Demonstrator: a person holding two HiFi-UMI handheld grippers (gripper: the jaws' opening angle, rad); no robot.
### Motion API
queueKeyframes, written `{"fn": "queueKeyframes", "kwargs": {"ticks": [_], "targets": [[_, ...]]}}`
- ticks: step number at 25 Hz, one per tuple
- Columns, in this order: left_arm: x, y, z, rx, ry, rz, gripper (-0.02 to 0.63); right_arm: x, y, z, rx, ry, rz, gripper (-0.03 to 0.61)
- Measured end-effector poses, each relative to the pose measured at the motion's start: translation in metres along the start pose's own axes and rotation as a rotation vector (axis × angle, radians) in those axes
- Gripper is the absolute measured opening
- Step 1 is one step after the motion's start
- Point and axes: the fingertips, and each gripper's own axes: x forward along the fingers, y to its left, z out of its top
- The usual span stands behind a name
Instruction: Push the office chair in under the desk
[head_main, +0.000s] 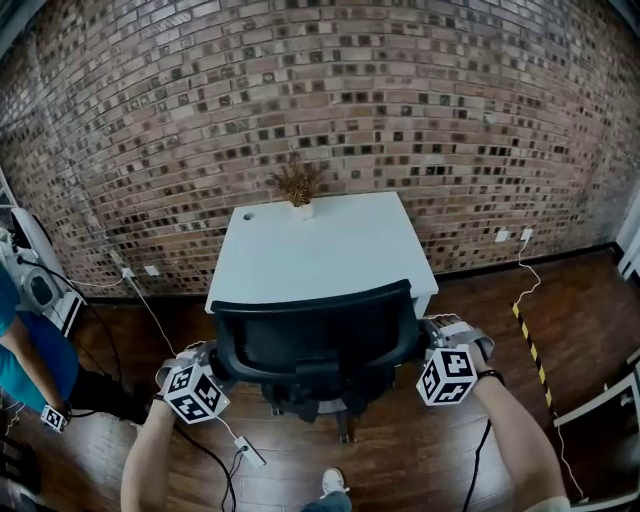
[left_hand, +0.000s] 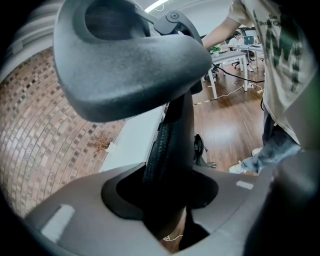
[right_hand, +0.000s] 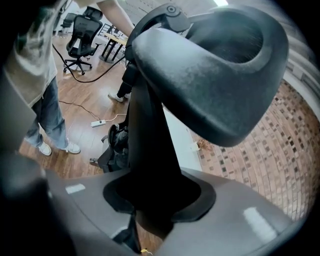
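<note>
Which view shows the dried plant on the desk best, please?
The head view: the dried plant stands unobstructed at the far edge of the desk. Both gripper views show it only as a tiny speck beside the armrest post.

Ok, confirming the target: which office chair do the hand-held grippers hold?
The office chair at the white desk; the other office chair stands free, far behind.
</note>
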Motion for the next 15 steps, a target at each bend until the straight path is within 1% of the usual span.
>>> {"fn": "queueKeyframes", "kwargs": {"ticks": [11, 15], "targets": [[0.046, 0.062, -0.001, 0.025, -0.024, -0.011, 0.192, 0.050, -0.049, -0.017, 0.024, 0.071, -0.014, 0.144], [0.060, 0.081, -0.004, 0.034, -0.029, -0.014, 0.192, 0.066, -0.064, -0.021, 0.040, 0.086, -0.034, 0.147]]}}
